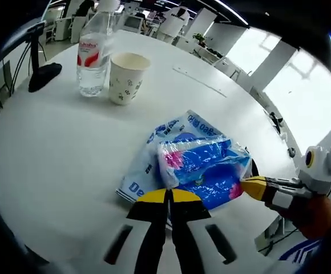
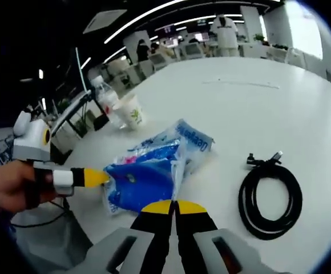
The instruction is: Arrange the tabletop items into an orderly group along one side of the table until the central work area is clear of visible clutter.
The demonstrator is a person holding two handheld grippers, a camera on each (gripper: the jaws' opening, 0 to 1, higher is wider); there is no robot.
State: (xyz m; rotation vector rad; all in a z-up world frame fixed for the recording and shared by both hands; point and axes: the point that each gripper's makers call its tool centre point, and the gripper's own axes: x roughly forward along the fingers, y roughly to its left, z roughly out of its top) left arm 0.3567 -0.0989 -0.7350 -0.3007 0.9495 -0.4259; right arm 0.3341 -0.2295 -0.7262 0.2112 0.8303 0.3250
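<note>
At centre frame of the left gripper view, the blue packets (image 1: 202, 165) are pinched by the left gripper (image 1: 168, 197), jaws pressed together. The right gripper (image 2: 174, 208) is likewise clamped on them. A bottle (image 1: 94, 51) and cup (image 1: 126, 77) are seen upper left; a coiled cable (image 2: 270, 197) lies lower right in the right gripper view.

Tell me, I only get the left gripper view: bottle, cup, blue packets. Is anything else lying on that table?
Observer: Yes, a coiled black cable lies on the table, apart from the blue packet.
Operator: What holds this gripper up?
Observer: A hand holds the left gripper; its yellow tip meets the blue packet's edge.
Operator: Are the other gripper's jaws open?
Observer: No. The right gripper has its jaws together, at the blue packet's near edge.
</note>
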